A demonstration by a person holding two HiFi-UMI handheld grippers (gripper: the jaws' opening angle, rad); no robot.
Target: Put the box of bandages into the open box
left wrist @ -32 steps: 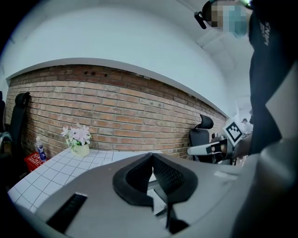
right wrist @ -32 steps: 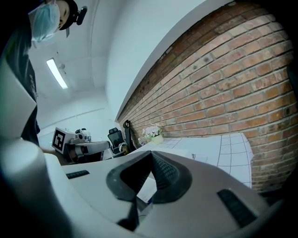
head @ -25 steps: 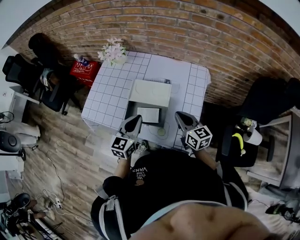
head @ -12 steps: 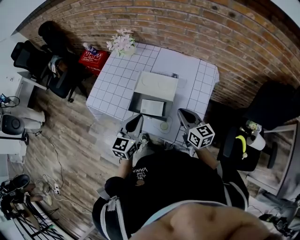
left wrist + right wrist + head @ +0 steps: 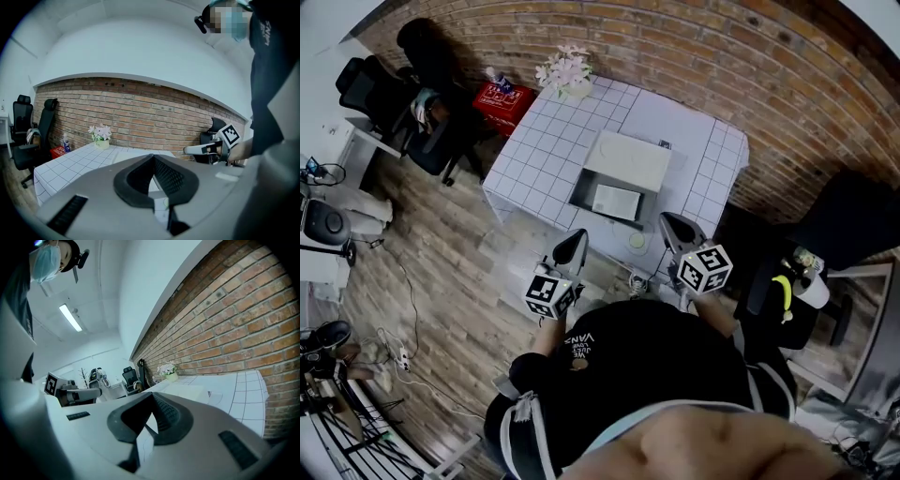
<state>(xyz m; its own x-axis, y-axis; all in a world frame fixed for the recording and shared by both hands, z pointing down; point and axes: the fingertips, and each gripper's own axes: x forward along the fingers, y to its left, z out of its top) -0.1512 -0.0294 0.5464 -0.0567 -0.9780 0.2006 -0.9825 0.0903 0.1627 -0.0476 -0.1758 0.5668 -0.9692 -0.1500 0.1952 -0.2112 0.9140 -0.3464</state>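
On the white grid-cloth table (image 5: 542, 155) stands the open box (image 5: 581, 198), its pale lid (image 5: 628, 161) raised at the back. Inside it lies a flat white box (image 5: 617, 201); whether this is the bandage box I cannot tell. My left gripper (image 5: 577, 234) is shut and empty, held off the table's near edge. My right gripper (image 5: 667, 220) is also shut and empty, its tip over the near right corner. In the left gripper view the jaws of the left gripper (image 5: 153, 157) meet at the tip, and so do those of the right gripper (image 5: 152, 394) in its own view.
A small round pale-green object (image 5: 637, 241) sits on the table near its front edge. A flower pot (image 5: 565, 70) stands at the far left corner, with a red crate (image 5: 504, 98) beside it. Black chairs (image 5: 441, 131) stand left, another chair (image 5: 853, 234) right. A brick wall (image 5: 750, 75) lies behind.
The table and open box have slid up and away in the head view as the person backs off. Both grippers, earlier over the table's near part, now sit at its edge, still shut.
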